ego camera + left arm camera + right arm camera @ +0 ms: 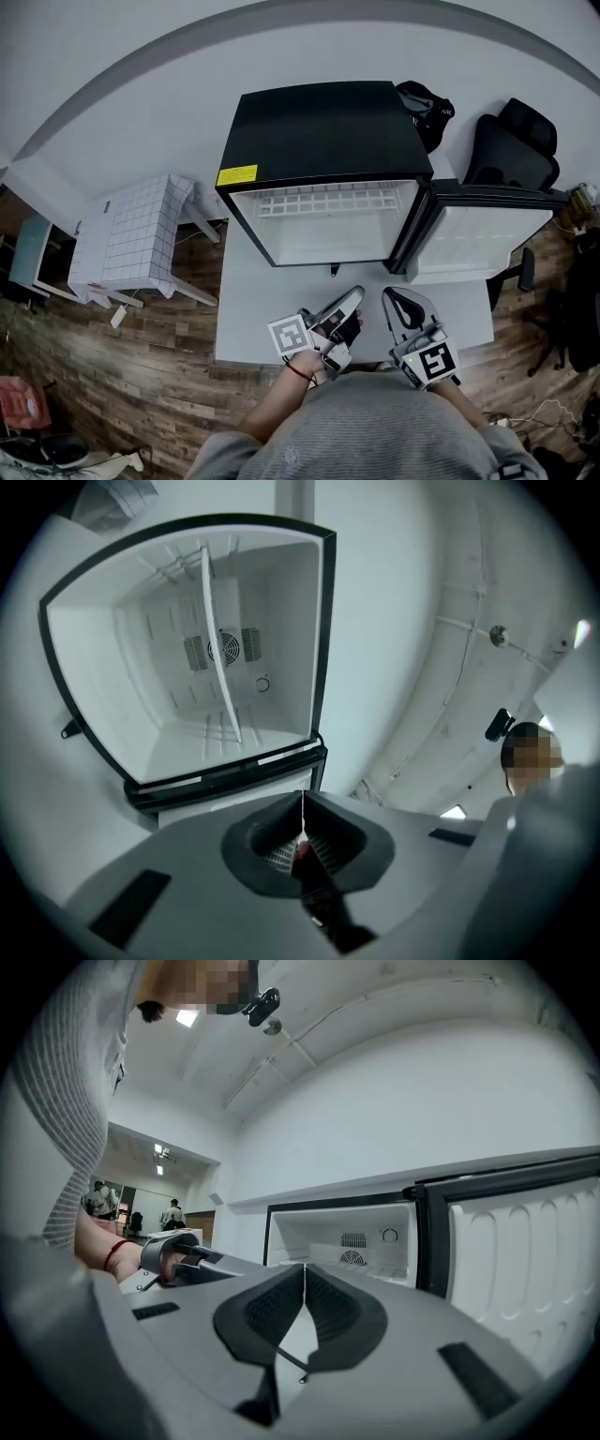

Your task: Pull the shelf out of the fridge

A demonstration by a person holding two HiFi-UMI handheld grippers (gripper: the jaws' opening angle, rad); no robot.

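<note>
The black mini fridge (319, 127) stands with its door (483, 239) swung open to the right. A white wire shelf (323, 200) sits inside, high in the white compartment. In the left gripper view the picture is rolled, so the shelf (221, 649) runs as an upright white bar. My left gripper (357, 294) hangs in front of the opening, shut with nothing between its jaws, and apart from the fridge. Beside it my right gripper (388, 297) is also shut and empty. The right gripper view shows the compartment (352, 1241), the door (525, 1269) and the left gripper (183, 1260).
The fridge rests on a grey platform (248, 314) over a wooden floor. A small table with a white grid cloth (131, 234) stands to the left. A black office chair (511, 145) and a black bag (427, 108) sit behind the door.
</note>
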